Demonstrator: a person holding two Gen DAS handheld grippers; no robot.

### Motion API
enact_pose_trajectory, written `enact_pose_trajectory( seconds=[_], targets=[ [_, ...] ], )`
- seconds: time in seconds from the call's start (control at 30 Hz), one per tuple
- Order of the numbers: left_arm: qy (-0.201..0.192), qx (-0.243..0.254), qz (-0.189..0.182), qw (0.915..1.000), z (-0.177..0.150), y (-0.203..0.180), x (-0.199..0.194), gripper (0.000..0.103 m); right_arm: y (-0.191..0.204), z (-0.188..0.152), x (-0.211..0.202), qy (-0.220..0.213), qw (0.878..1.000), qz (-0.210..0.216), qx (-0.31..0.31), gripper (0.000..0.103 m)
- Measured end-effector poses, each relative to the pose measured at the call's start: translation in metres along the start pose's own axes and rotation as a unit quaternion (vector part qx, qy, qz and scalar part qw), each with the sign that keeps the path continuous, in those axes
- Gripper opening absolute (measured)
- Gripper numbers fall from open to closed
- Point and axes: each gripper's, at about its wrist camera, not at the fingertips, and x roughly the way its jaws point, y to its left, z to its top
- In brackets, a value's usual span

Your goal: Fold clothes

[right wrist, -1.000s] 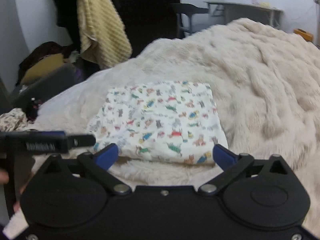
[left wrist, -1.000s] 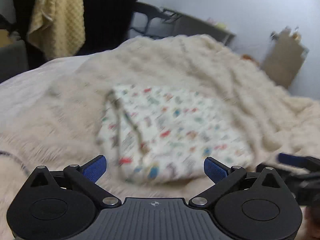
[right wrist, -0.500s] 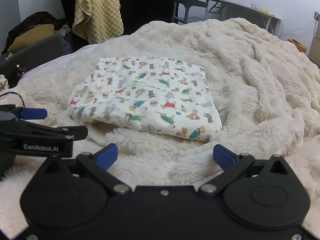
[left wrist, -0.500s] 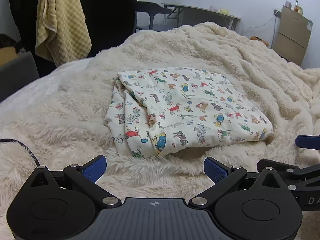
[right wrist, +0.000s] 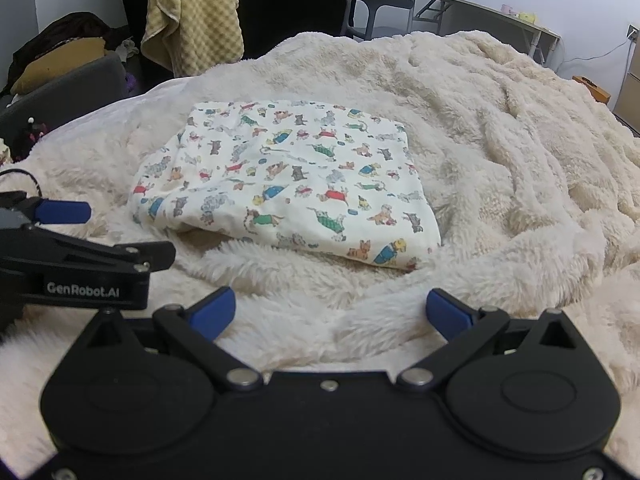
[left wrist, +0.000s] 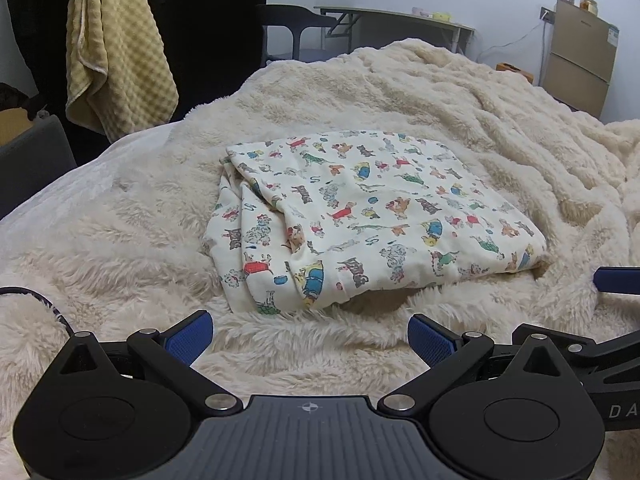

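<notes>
**Two tongs held apart before one folded garment on a fleece-covered bed**

The left tongs [left wrist: 310, 338] stand spread wide with nothing between the blue pads, low over the cream fleece blanket [left wrist: 120, 248]. The right tongs [right wrist: 330, 314] are likewise spread and empty, just beside the left pair; each shows at the edge of the other's view.

Beyond both pairs, apart from them, lies one folded garment [left wrist: 372, 216], white cloth printed with small coloured dogs. It rests flat on the blanket near the middle of the bed, a rough rectangle with loose layered edges on its left side and a shadowed gap beneath its near edge.

The blanket is thick, shaggy and rumpled into ridges, most of all to the right. At the far left a smooth white sheet [left wrist: 52, 196] shows from under it.

Around the room: one yellow waffle-weave towel [left wrist: 116, 48] hanging against dark cloth, one black chair [right wrist: 370, 4], one long grey desk [left wrist: 396, 20] by the pale wall carrying a few small items, and one brown cabinet [left wrist: 580, 56] at the right with bottles on top.
</notes>
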Motion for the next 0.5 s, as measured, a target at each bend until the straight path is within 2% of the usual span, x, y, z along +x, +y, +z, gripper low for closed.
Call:
enact_pose_trajectory(
  seconds=[0.5],
  targets=[
    [0.001, 0.007, 0.0, 1.0, -0.0007, -0.0024, 0.0007, 0.103, 0.0, -0.0005, 0.0036, 0.007, 1.0, 0.002, 0.001, 0.103]
  ],
)
